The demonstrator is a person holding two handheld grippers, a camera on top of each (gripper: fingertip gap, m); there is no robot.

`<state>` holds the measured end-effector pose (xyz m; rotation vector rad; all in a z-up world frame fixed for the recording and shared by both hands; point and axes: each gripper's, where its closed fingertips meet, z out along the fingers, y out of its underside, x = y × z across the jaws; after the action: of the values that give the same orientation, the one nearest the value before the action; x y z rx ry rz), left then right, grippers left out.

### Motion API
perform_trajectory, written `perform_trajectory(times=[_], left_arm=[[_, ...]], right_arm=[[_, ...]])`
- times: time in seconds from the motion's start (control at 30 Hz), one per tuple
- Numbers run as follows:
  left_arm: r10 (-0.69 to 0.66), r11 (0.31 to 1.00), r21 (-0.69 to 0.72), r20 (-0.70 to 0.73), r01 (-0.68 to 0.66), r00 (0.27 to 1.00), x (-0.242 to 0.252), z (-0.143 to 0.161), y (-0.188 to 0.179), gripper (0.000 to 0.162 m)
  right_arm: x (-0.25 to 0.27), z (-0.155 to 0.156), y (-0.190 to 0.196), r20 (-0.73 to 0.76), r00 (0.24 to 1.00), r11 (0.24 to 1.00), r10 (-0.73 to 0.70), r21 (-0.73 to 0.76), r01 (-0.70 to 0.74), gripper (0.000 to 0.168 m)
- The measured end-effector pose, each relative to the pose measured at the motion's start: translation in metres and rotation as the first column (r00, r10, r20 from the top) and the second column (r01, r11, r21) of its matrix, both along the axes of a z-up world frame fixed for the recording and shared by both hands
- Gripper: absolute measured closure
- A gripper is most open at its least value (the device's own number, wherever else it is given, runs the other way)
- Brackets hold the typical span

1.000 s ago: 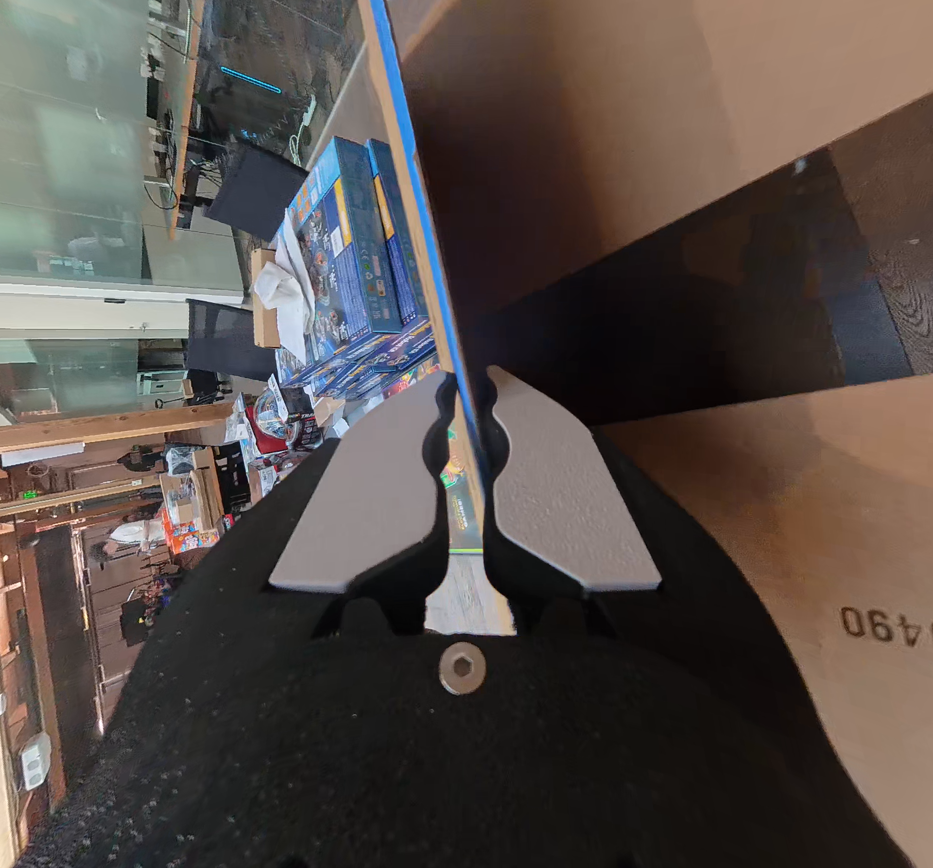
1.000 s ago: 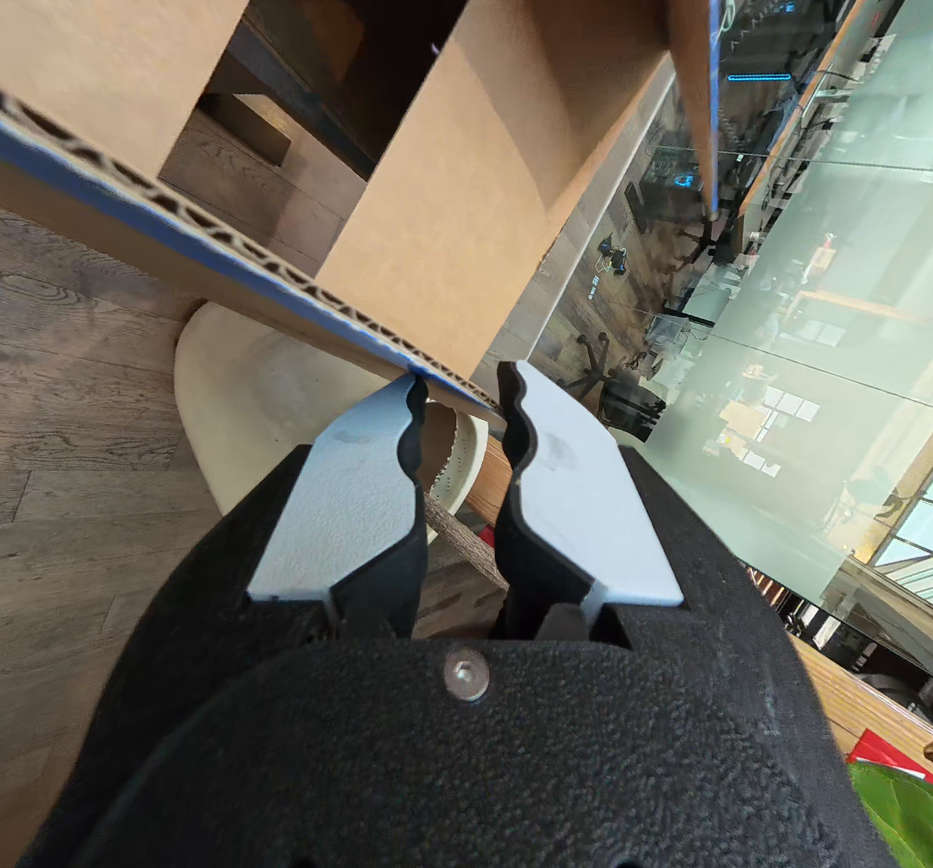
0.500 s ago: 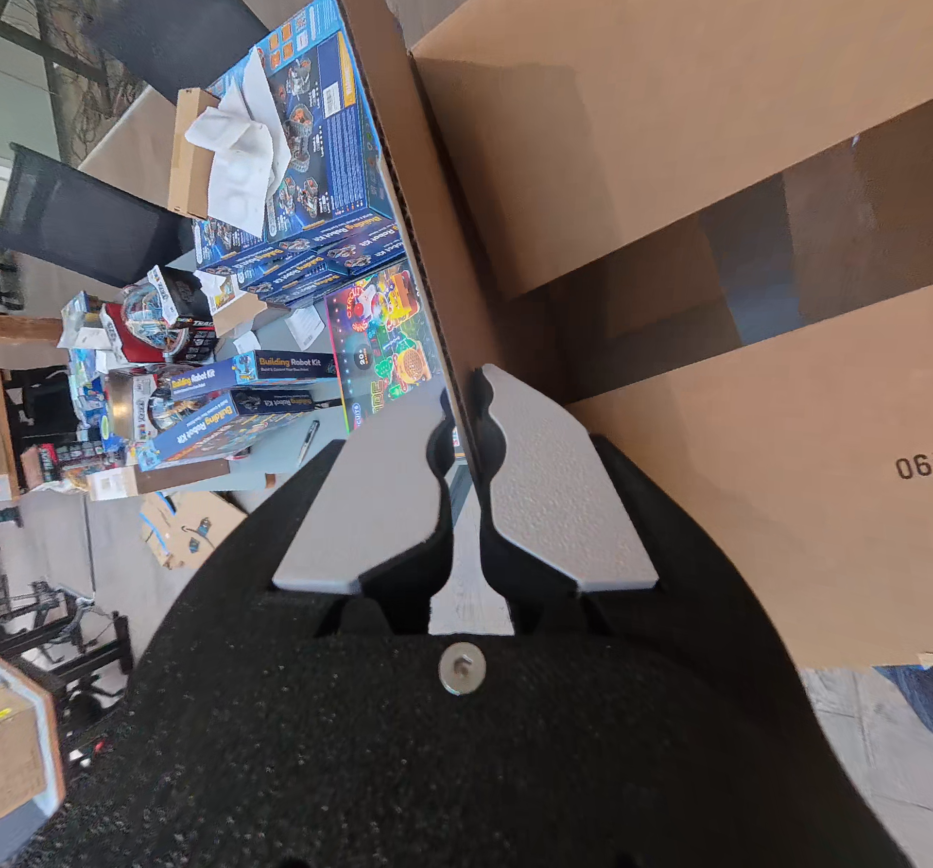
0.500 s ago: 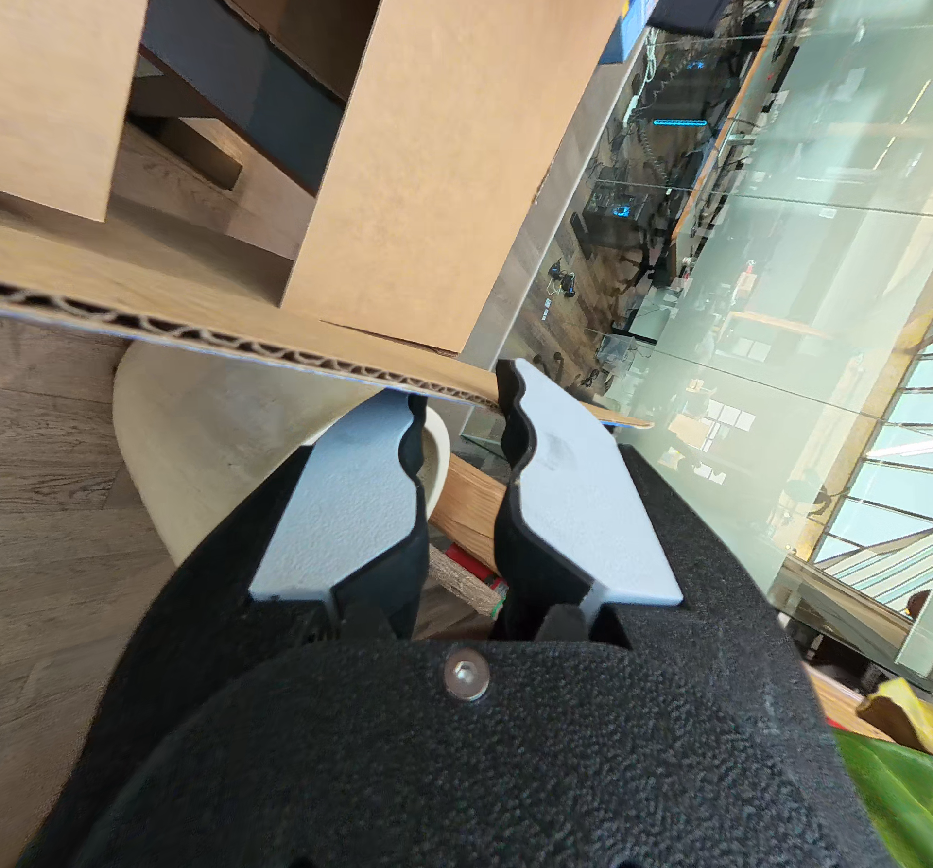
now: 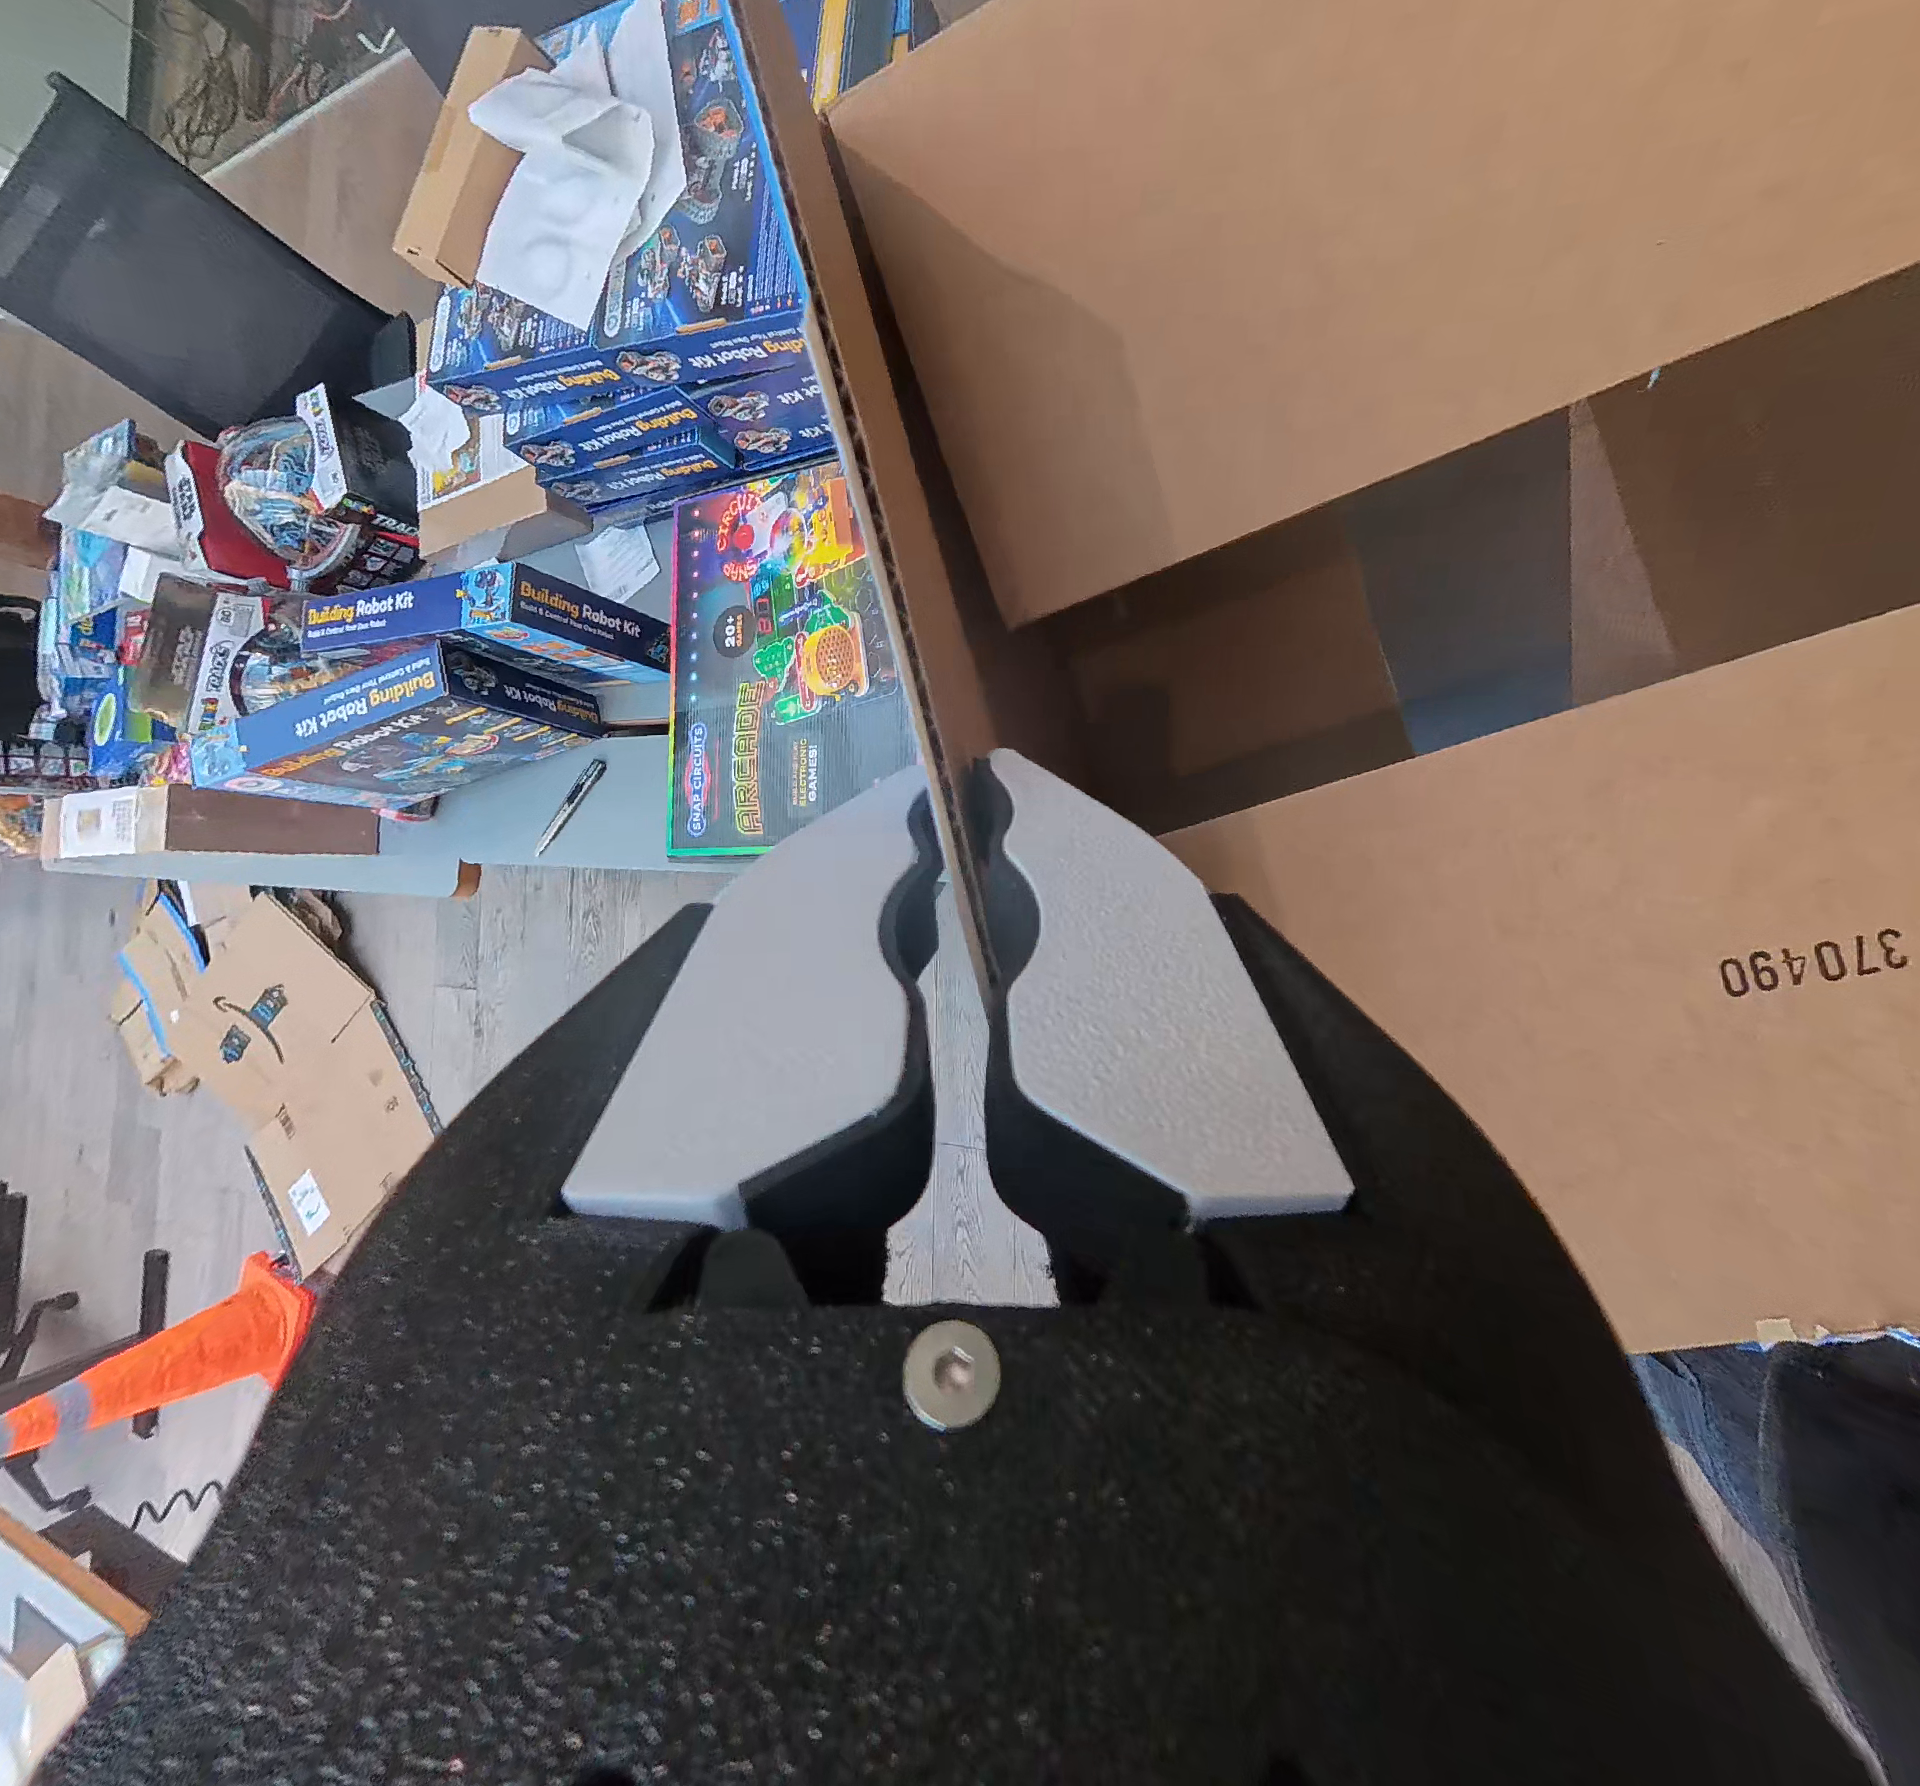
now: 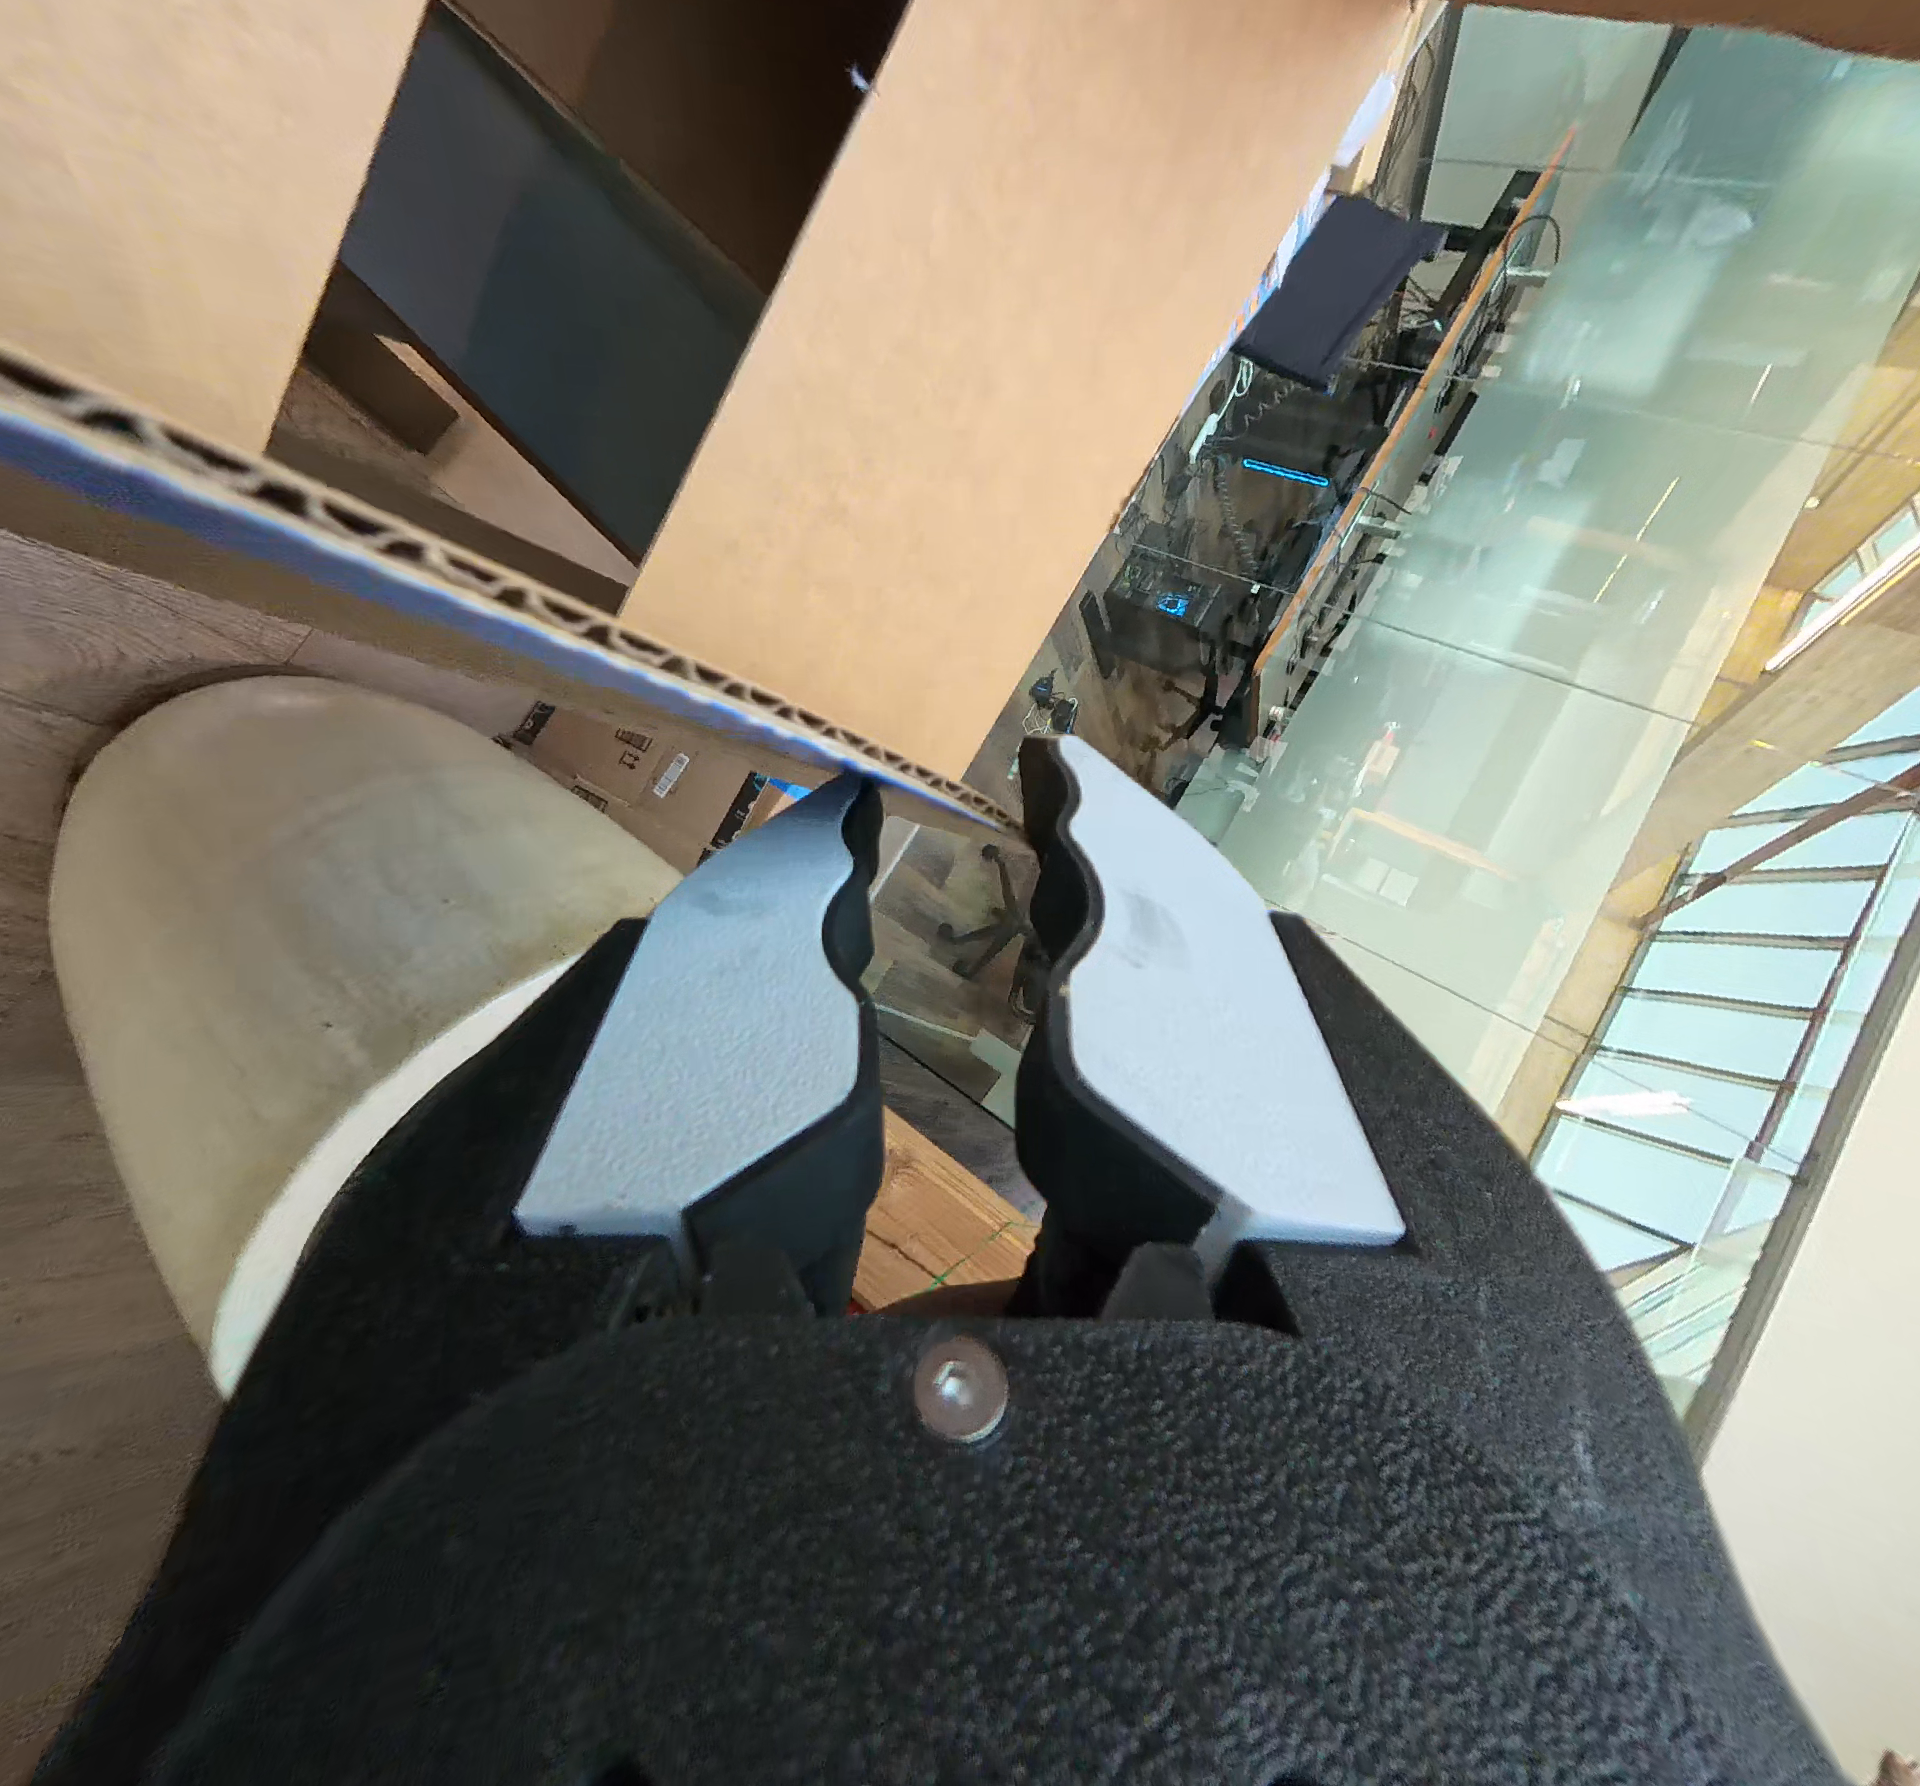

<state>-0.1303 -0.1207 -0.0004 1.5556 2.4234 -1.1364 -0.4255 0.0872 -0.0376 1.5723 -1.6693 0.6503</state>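
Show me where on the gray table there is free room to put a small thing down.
Free: the table strip around the pen, between the blue kit boxes and the arcade game box. Also bare floor between table edge and flattened cardboard. Behind, toy boxes crowd it. The left gripper grips the cardboard flap.

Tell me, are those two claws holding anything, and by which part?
The left gripper pinches a cardboard box flap by its edge. The right gripper is open, with another flap's corrugated edge at its fingertips, not clamped.
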Motion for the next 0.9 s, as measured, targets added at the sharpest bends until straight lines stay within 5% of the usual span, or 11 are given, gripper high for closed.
perform_trajectory(times=[0.3,0.6,0.9], left_arm=[[0.078,0.997,-0.017,0.037,-0.078,0.996,0.026,-0.001,0.074,0.159],[0.212,0.976,-0.050,0.054,-0.210,0.976,0.045,0.009,0.215,0.159],[0.368,0.928,-0.070,0.036,-0.365,0.929,0.119,0.033,0.342,0.159]], right_arm=[[0.029,-0.011,0.043,-0.003,0.994,0.994,0.110,0.022,-0.110,0.141],[0.023,-0.049,0.128,0.032,0.973,0.972,0.231,0.043,-0.232,0.143],[0.073,-0.049,0.194,0.093,0.923,0.927,0.374,0.004,-0.376,0.143]])
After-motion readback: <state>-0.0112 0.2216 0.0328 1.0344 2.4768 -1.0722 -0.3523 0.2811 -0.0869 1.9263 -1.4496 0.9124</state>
